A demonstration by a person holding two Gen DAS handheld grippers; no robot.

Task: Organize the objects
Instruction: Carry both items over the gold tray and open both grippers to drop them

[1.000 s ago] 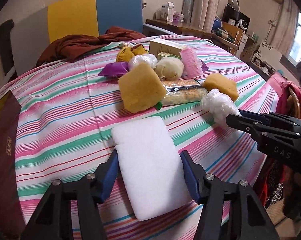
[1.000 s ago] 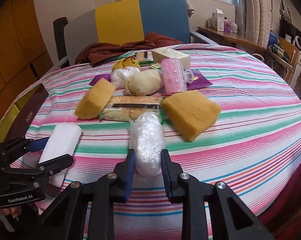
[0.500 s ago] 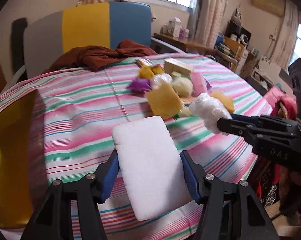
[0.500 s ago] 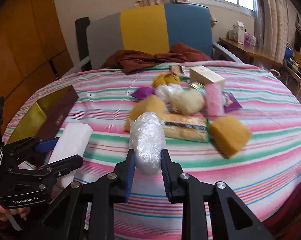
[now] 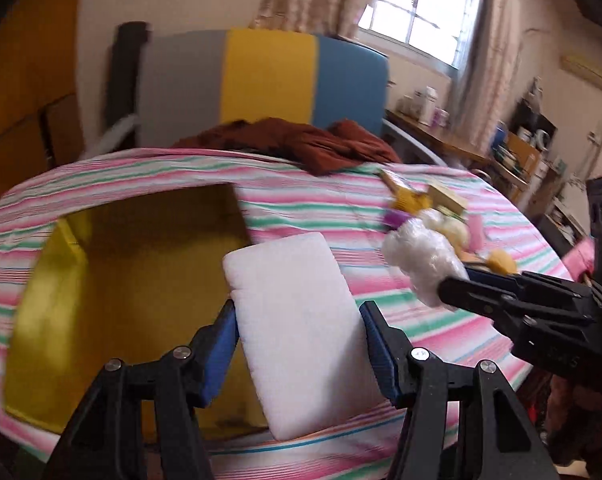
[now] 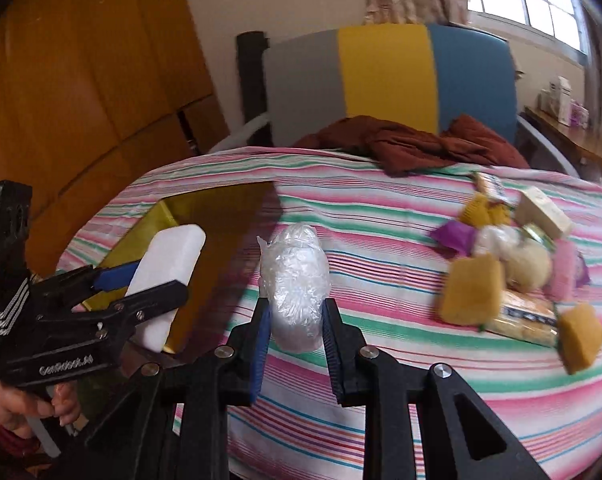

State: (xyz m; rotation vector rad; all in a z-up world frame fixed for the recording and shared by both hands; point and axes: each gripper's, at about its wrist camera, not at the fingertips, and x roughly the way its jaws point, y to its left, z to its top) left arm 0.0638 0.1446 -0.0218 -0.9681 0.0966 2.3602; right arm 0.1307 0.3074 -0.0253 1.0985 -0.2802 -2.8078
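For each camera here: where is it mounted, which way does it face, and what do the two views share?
Left wrist: on the left gripper, facing over the white foam block it clamps, toward the yellow box and chair.
Right wrist: on the right gripper, facing over its plastic-wrapped bundle; the person's hand shows lower left.
Shared: each sees the other gripper, box, striped tablecloth.

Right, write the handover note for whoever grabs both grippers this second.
Left gripper: shut on the white foam block, held beside the open yellow box.
Right gripper: shut on the clear plastic bundle, lifted off the striped tablecloth.
Done: both items picked up, neither yet in the box.
Left: probably drop both into the box, then clear the pile of sponges and packets on the right side of the table.
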